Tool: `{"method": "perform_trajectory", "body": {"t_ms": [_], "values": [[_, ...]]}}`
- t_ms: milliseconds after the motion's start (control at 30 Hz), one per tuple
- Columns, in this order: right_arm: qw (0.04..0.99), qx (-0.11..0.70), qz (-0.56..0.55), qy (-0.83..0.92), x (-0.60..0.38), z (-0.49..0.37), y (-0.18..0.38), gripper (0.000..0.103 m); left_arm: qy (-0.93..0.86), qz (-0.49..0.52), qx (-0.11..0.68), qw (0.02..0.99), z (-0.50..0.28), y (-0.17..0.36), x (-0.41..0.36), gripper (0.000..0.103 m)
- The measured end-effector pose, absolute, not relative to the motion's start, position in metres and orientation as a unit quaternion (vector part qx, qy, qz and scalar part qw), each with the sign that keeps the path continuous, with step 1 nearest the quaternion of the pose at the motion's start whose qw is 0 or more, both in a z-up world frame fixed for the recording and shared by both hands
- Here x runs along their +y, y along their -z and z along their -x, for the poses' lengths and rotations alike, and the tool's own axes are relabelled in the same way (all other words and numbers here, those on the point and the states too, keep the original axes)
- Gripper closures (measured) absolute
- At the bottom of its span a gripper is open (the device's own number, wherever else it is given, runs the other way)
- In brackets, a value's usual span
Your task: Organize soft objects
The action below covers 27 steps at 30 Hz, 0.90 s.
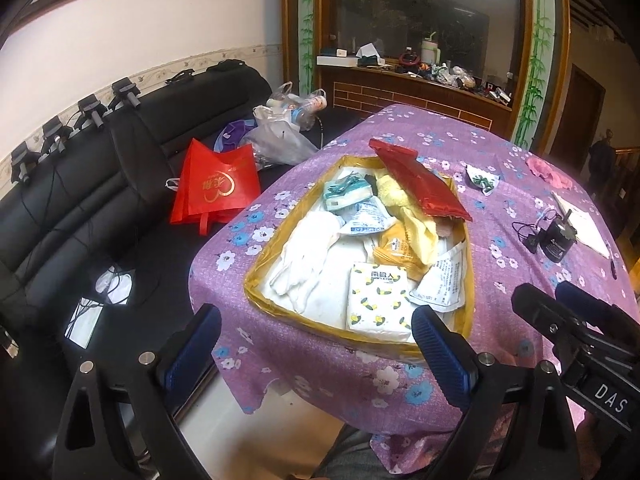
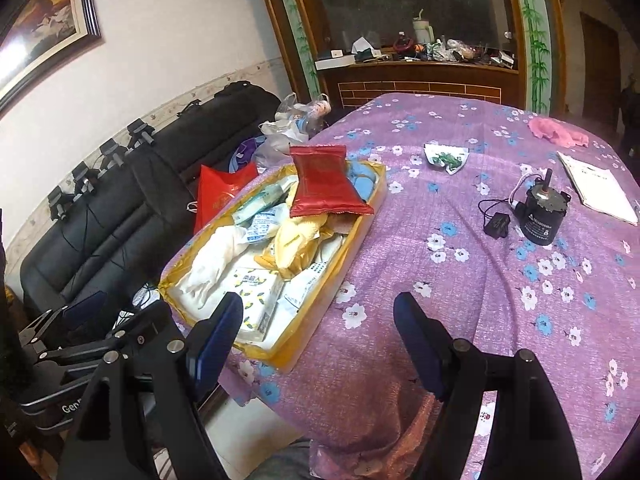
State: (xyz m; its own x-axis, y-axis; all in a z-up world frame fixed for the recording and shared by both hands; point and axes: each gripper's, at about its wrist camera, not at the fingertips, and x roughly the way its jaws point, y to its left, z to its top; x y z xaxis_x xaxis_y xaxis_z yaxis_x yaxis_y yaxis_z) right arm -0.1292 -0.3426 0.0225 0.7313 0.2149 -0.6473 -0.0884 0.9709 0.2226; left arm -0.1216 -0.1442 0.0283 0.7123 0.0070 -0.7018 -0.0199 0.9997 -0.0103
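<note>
Both grippers, left (image 1: 316, 344) and right (image 2: 318, 334), spread wide, holding nothing, above near table edge. Beyond: tray (image 1: 256, 258) packed with soft packs, red packet (image 1: 420, 180) lying on top.

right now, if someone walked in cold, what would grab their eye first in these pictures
Most likely the yellow-rimmed tray near the table's left edge, heaped with soft packets, and the shiny red packet lying on top at its far end. Next, the purple flowered tablecloth that covers the whole table, with a pink cloth at its far right. Off the table, a bright red bag stands out on the black sofa.
</note>
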Motion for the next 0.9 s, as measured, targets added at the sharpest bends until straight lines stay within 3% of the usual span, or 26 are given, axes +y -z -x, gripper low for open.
{"method": "perform_trajectory", "body": {"t_ms": [900], "values": [[0.907,0.393,-0.11,-0.101,-0.355,0.055,0.014,0.026,-0.038,-0.003,0.425,0.904,0.035,0.009,-0.155,0.005]]}}
